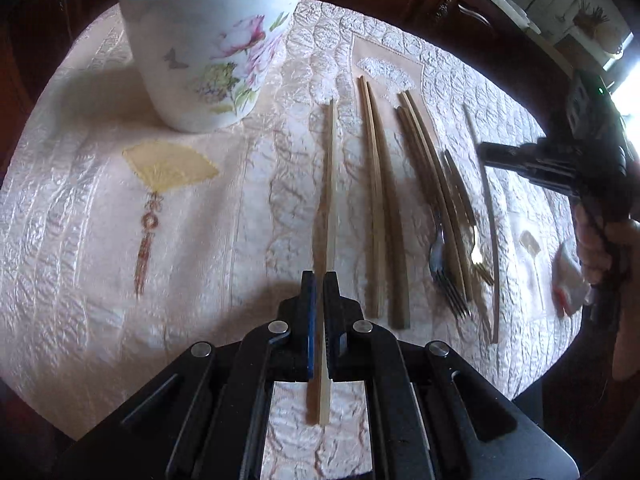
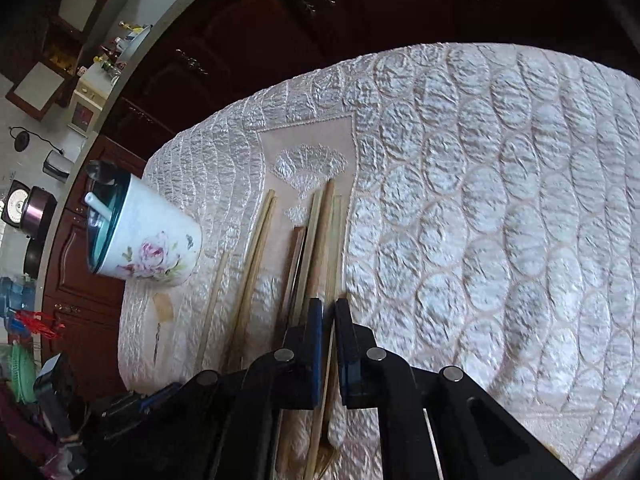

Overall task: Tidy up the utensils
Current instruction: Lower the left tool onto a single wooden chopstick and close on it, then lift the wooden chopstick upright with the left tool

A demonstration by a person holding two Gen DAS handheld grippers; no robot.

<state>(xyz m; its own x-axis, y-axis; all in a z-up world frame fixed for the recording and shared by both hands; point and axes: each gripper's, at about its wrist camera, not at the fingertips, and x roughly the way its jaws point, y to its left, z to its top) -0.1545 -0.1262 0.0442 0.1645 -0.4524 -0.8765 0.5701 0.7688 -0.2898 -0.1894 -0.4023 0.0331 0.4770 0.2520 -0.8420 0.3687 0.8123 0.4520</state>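
Note:
Several wooden chopsticks lie side by side on the quilted tablecloth [image 1: 120,240]. My left gripper [image 1: 320,280] is shut on a single pale chopstick [image 1: 330,184], which runs on between the jaws toward the camera. To its right lie one chopstick pair [image 1: 380,200], a darker pair [image 1: 430,176], a silver fork [image 1: 446,280] and a gold utensil [image 1: 476,254]. My right gripper [image 2: 329,304] is shut on the thin chopstick [image 2: 336,240] at the right end of the row. In the left wrist view a hand [image 1: 600,248] holds it over that stick [image 1: 488,220].
A floral cup [image 1: 208,60] with a teal rim stands at the back left and holds a white handle [image 2: 100,204]. Dark wooden cabinets [image 2: 280,40] stand behind the table. A white and red scrap [image 1: 568,280] lies by the right edge.

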